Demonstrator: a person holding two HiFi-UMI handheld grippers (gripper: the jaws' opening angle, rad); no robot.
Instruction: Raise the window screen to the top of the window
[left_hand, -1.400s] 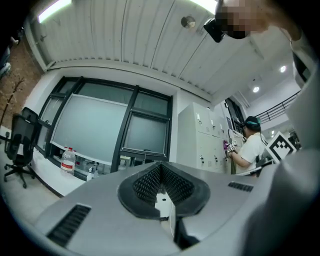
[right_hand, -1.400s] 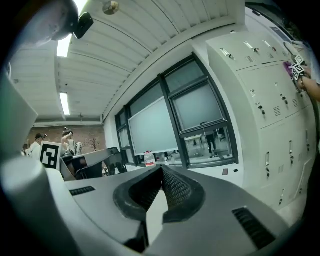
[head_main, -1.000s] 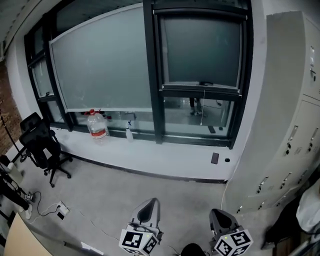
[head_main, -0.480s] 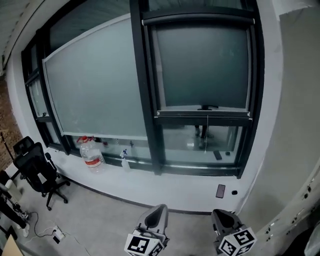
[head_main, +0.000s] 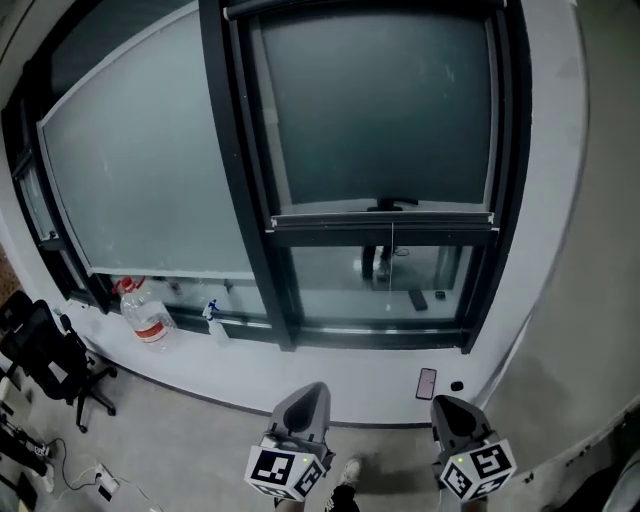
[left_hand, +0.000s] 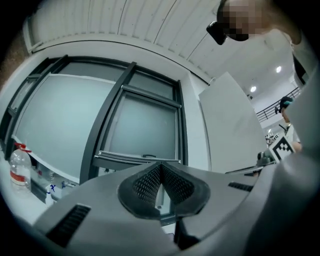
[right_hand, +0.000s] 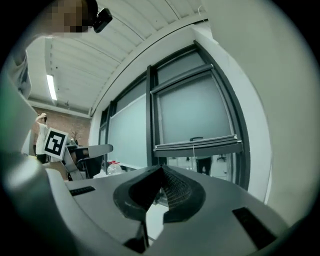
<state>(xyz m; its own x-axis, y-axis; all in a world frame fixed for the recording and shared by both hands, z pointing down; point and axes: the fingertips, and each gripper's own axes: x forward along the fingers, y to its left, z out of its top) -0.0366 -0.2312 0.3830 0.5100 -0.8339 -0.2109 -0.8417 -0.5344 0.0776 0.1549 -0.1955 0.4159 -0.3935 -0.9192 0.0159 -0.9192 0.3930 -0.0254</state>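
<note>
Standing below the screen (head_main: 375, 110)
The left tongs (head_main: 306, 395) and right tongs (head_main: 448, 408) are hanging shut, empty. The screen looks light; its stiff bottom handle (head_main: 390, 204) seems best to grab.

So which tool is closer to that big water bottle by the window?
Left. The left tool hangs below and right of the water bottle; the right tool sits farther right, beyond the left one.

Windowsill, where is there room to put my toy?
The sill is bare between the spray bottle and the phone. Crowded: the left, where the water jug stands near the spray bottle, and the right corner by the phone.
</note>
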